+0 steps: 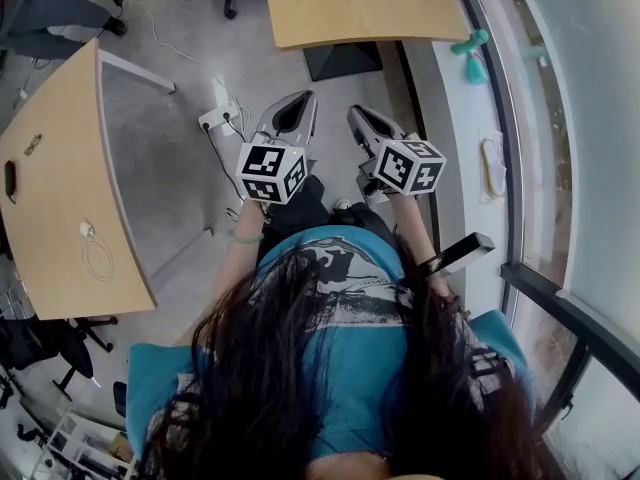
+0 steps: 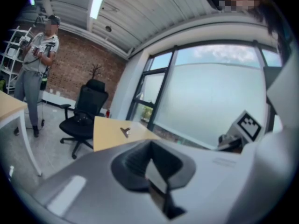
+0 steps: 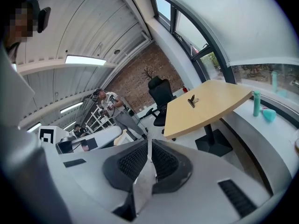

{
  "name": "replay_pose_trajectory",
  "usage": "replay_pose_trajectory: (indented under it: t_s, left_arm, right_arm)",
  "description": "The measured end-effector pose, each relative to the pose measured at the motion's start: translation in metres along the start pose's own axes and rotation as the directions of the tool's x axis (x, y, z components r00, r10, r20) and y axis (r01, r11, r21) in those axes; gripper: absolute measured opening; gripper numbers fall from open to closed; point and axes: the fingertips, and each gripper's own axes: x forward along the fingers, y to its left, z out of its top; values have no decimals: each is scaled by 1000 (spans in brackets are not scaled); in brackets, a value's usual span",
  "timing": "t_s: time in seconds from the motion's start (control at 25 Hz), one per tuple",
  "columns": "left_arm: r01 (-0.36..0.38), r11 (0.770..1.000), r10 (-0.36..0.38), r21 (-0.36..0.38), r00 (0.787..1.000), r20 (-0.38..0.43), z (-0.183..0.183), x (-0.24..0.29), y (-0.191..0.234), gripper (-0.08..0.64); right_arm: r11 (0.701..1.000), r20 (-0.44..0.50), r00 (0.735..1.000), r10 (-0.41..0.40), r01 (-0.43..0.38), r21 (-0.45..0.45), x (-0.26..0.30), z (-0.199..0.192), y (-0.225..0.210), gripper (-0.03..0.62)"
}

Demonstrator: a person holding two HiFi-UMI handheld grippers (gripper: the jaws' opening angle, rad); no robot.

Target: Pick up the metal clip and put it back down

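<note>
Fingers (image 3: 130, 164), both pairs: closed, empty. Clip (image 3: 191, 101) on far desk (image 3: 219, 101): likely light, stiff, slick, springy metal; best gripped by its raised handles.

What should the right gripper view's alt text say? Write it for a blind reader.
The right gripper fills the foreground, its fingers closed on nothing, aimed toward a wooden table where the metal clip sits. A black office chair and a person stand farther back by a brick wall.
</note>
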Motion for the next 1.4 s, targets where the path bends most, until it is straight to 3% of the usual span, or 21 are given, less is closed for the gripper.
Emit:
replay_pose_trajectory:
  t_s: [0.32, 0.8, 1.4]
  left_arm:
    - [-40, 999, 40, 8, 999, 7, -22, -21, -62, 4]
    - [-60, 998, 60, 26, 998, 15, -59, -65, -148, 3]
    - [-86, 995, 84, 44, 995, 50, -70, -108, -174, 3]
  right_arm:
    - [998, -25, 998, 58, -59, -28, -55, -25, -6, 37]
    - [996, -17, 996, 84, -84, -42, -144, -67, -9, 34]
    - [989, -30, 993, 113, -116, -93, -175, -93, 13, 33]
